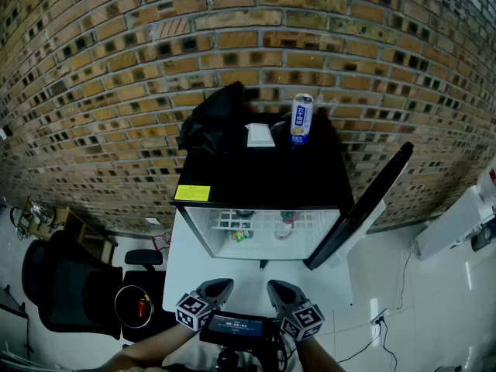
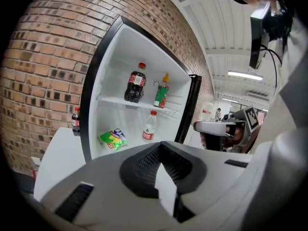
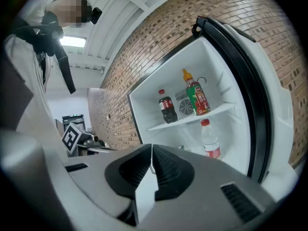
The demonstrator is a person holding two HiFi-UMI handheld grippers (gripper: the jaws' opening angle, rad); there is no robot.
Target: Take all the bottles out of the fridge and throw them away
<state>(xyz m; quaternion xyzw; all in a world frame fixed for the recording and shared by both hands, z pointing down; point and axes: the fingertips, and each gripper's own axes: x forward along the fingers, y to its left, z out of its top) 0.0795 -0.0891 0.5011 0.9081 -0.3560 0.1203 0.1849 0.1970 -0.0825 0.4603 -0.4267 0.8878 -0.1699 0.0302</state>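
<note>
Left claw, right claw closed, empty; head view alone shows can atop fridge.

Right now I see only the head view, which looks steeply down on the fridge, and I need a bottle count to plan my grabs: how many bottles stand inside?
Observer: Three. The left gripper view shows a dark cola bottle and a yellow-capped green bottle upright on the upper shelf.
Operator: And below that shelf?
Observer: A clear water bottle with a red cap stands on the fridge floor, beside a green snack packet.
Operator: Are my fingers free?
Observer: Yes. The left gripper and right gripper are both shut with nothing between the fingers.
</note>
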